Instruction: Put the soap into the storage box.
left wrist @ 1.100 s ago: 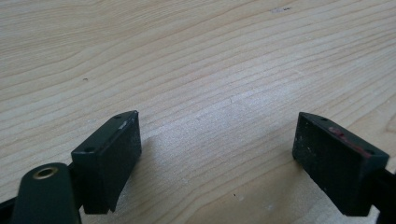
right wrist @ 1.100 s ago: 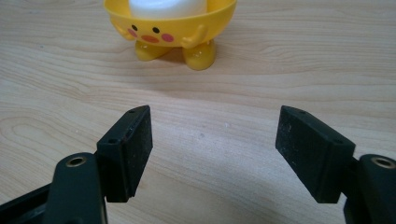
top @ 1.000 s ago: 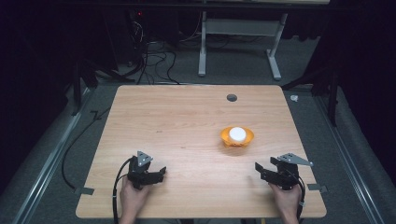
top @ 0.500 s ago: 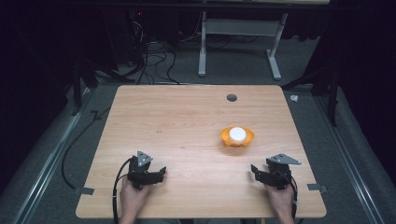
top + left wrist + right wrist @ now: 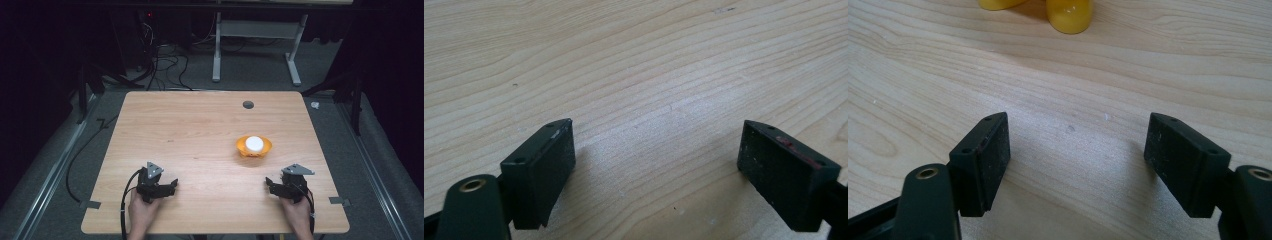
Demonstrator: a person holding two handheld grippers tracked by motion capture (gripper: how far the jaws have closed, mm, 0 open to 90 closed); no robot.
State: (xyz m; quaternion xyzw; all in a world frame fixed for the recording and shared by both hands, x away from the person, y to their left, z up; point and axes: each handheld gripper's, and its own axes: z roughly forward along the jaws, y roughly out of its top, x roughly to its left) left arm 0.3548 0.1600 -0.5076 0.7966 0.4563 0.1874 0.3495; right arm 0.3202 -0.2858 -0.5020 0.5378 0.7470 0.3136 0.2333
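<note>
An orange bowl (image 5: 254, 146) with a white object inside is observed right of centre on the table (image 5: 190, 140), untouched. Both the left gripper (image 5: 170, 186) and the right gripper (image 5: 270, 184) are held apart-jawed and empty, the right's jaws having just been opening. Approach is judged pending; a forward reach by the right gripper is called for.

The high view looks forward and down from above the near edge, taking in the whole worktop (image 5: 200, 130). Each gripper view sits low, close to the wood, looking far across it; all three share the worktop surface.
</note>
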